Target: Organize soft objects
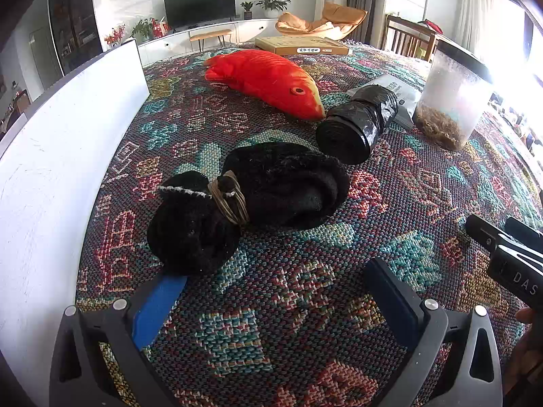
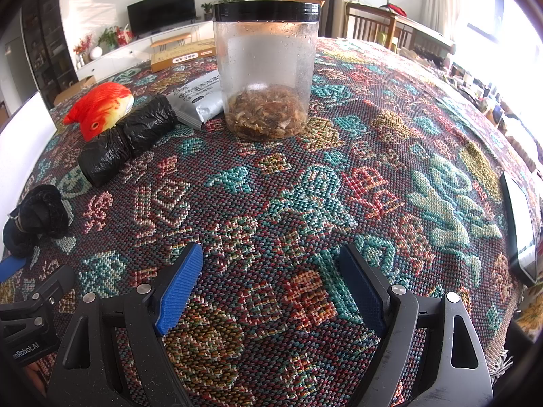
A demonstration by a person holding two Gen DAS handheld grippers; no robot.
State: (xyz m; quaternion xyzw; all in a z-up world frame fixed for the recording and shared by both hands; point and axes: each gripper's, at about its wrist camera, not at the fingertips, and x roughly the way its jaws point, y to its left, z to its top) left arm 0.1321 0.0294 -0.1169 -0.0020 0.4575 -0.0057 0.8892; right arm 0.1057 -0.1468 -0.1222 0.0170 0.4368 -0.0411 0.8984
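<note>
Grippers both spread wide, nothing held. My left gripper [image 1: 275, 291] sits low over the patterned woven tablecloth [image 1: 305, 322], its blue pad touching the black fuzzy bundle tied with tan cord [image 1: 251, 200]. Orange plush fish [image 1: 268, 81] lies farther back, beside the black bag roll [image 1: 356, 123]. My right gripper [image 2: 271, 278] faces the black-lidded clear plastic jar [image 2: 266, 68].

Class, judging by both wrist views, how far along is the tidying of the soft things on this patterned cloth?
Done: nothing visibly sorted; the black bundle, tied with cord, the orange fish toy and the black bag roll lie loose on the cloth.
In hand: nothing. The left gripper is open, close beside the bundle; the right gripper is open over bare cloth, facing the jar.
Left: essentially everything.
</note>
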